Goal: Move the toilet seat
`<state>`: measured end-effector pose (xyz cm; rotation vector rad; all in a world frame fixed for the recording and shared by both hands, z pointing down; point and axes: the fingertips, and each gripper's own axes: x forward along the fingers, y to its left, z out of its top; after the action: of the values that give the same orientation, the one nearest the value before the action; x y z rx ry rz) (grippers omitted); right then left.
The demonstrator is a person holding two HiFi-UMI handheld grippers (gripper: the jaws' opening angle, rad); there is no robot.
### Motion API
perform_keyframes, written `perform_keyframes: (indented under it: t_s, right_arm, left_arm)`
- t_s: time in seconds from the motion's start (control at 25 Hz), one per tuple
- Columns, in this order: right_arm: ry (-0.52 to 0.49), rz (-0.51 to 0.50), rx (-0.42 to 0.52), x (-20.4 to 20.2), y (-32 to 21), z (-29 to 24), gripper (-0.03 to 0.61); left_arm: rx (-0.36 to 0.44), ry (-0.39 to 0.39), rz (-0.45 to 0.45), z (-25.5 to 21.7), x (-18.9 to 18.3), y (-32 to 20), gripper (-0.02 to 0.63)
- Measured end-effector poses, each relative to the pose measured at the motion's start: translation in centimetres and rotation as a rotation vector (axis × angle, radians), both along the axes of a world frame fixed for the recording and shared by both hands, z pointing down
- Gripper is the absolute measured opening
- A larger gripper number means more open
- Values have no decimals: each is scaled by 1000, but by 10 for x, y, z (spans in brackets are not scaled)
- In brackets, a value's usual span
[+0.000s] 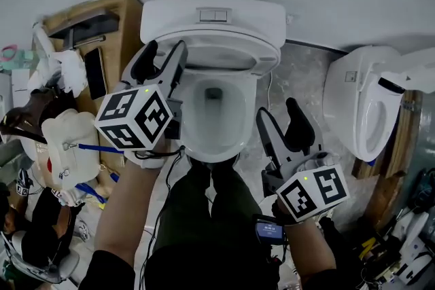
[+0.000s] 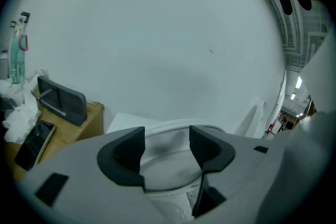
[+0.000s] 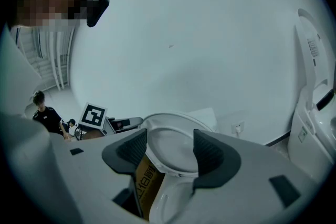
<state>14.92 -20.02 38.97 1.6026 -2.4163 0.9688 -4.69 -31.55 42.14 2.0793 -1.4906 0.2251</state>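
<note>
Approach is the step we judge to be in hand: the toilet seat stands raised with its lid against the tank, above the open bowl, and neither tool has hold of it yet. We see the left gripper just beside the seat's left edge, its jaws apart; in its own view the curved top of the seat shows in the gap between the pads, with nothing clamped. The right gripper hangs lower, off the bowl's right side, and it too is spread wide and empty. For the next move we would want the left jaws brought over the seat's rim and closed on it, then the seat swung forward and down on its hinge (a slow arc, we think, since a loose seat may drop). Room is tight on the left, where a cardboard box sits just beside the toilet; the second toilet stands well apart on the right, and the bowl rim is bare.
</note>
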Motion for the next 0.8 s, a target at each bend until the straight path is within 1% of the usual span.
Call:
perform_keyframes:
  t_s: [0.16, 0.28, 0.36, 0.52, 0.8]
  right_arm:
    - [4, 2, 12, 3, 4, -18, 299]
    - [12, -23, 19, -2, 7, -30, 298]
    - [17, -40, 17, -7, 11, -40, 298]
    - [17, -41, 24, -13, 20, -66, 296]
    - [30, -53, 73, -30, 34, -125, 296]
  left_arm:
    - [9, 9, 4, -26, -4, 19, 272]
    - [10, 50, 21, -49, -2, 40, 272]
    - [3, 81, 46, -64, 4, 58, 272]
    - [-1, 116, 100, -96, 13, 97, 272]
    - [16, 164, 172, -155, 19, 157, 272]
